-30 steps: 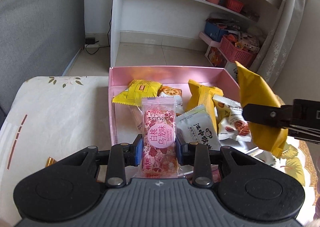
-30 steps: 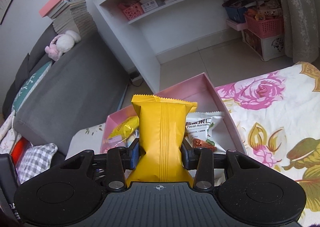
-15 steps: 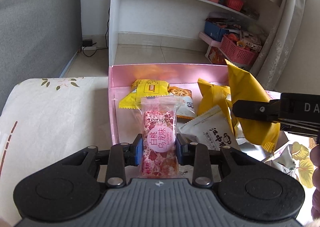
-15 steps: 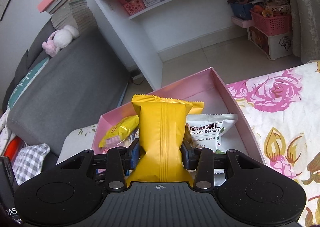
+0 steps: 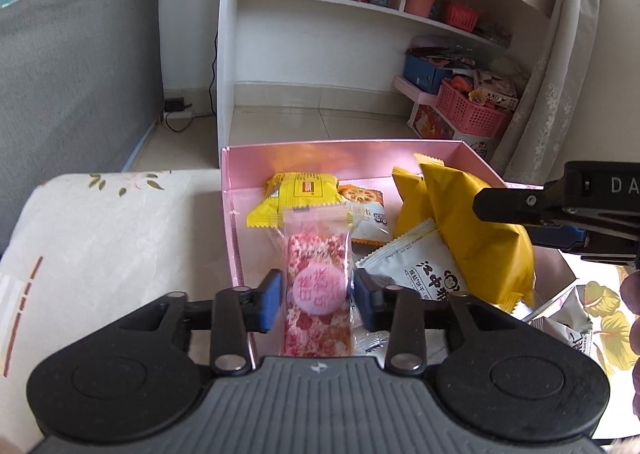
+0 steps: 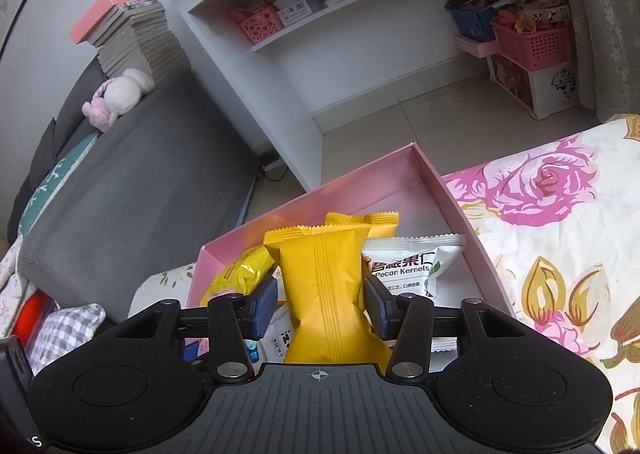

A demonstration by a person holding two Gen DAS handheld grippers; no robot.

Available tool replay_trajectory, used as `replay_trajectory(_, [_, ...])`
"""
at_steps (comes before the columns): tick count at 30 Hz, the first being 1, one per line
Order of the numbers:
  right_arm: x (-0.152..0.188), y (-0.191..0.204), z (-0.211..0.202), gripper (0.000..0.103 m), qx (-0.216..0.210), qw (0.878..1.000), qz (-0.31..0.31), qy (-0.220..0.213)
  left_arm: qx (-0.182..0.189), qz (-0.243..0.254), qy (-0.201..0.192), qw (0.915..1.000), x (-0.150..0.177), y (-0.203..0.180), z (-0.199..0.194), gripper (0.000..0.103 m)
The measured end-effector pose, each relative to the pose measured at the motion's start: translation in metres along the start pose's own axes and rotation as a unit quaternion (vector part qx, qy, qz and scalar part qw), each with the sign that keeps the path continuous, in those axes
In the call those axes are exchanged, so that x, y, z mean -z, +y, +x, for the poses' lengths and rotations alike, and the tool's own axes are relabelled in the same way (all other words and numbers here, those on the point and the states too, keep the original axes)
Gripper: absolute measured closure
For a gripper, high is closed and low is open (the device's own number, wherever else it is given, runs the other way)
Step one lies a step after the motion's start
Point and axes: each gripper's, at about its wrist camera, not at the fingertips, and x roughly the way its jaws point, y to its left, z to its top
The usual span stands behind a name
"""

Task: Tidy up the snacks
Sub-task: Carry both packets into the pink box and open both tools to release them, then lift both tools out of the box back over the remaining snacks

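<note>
Partly hidden behind the left gripper [image 5: 316, 296]: lower end of a clear pink-speckled snack bar packet [image 5: 318, 286], round pink label with white characters too blurred to read. Blue pads set close on either side of the packet, though with slivers of gap showing, so cannot tell whether pinching or just released. Sits at the near-left corner of the shiny pink cardboard box [image 5: 232, 222].

At 3 o'clock in the left view, right gripper [image 6: 322, 304] reaching in over the box, blue pads parted slightly off the sides of a plain orange-yellow pillow packet [image 6: 326, 294]; no lettering visible on it. Lower end cut off behind the gripper body.

Readable: "Pecan Kernels" on a white packet [image 6: 416, 264] at 2 o'clock of the orange one, half covered. Another white packet with a monkey face and black Chinese characters [image 5: 420, 272], bottom edge hidden. Bright yellow foil packet [image 5: 298, 194] at the box's 11 o'clock, small red label illegible. "DA" on the right gripper's arm, remainder cut off at the frame edge.
</note>
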Motion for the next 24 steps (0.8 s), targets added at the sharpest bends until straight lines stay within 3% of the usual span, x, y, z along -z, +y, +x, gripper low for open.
replay_trajectory(3, [-0.002,-0.002,-0.007,0.05,0.001,1.0,0.005,-0.004,0.001,0.002,-0.006,1.0,-0.001,-0.002,-0.006,0.05])
replay_trajectory(15, [0.006,0.009,-0.054,0.016,0.02,1.0,0.0,-0.007,-0.014,0.04,0.007,0.9991,0.005,-0.011,-0.041,0.014])
replay_trajectory(24, [0.024,0.017,-0.088,0.011,0.023,0.999,-0.022,-0.008,-0.036,0.051,0.005,0.998,0.016,-0.003,-0.076,0.007])
